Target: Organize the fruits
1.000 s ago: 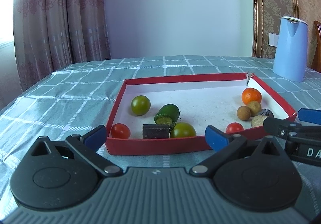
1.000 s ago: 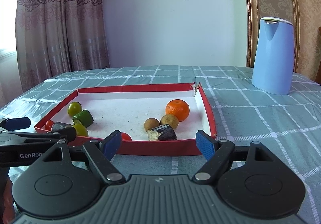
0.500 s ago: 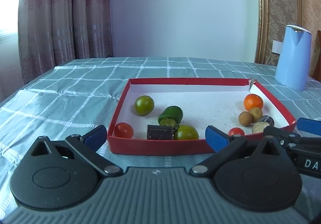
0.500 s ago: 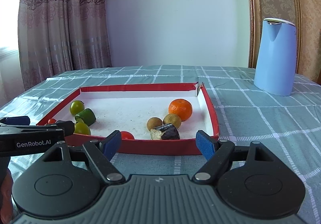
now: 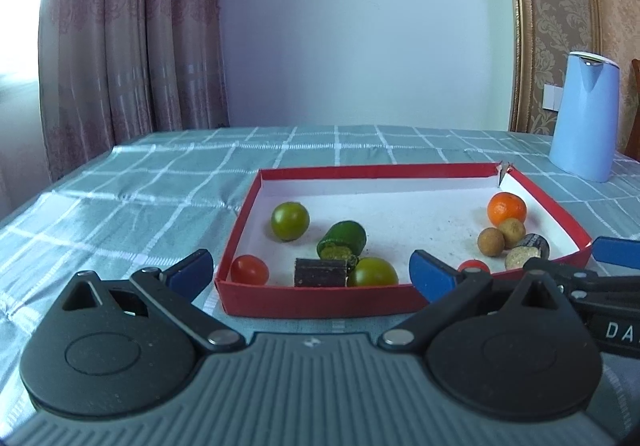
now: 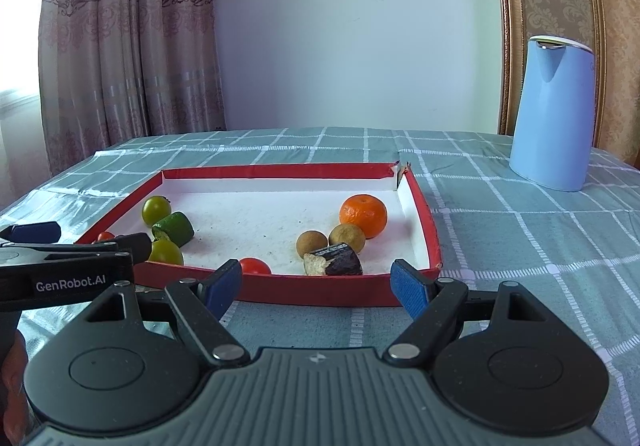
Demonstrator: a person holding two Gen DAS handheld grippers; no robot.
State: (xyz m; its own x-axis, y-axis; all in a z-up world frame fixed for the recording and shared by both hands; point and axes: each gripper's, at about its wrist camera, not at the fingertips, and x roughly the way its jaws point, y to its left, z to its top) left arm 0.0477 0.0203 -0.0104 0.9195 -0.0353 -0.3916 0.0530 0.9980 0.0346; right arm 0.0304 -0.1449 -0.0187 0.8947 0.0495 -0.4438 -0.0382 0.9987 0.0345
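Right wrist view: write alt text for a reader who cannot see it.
The open right gripper hovers, holding nothing, before a red tray holding an orange, two brown fruits, green fruits, cherry tomatoes and dark cut pieces. The left gripper enters at left; a blue jug stands on the checked tablecloth.

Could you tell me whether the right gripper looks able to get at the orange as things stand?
Probably yes: the right gripper is open and empty, and the orange sits uncovered above, though two brown fruits crowd its near side.

Your left wrist view sits low behind the red tray (image 5: 316, 304), facing the wall; your right looks likewise, seemingly rightward. Both share the tray.
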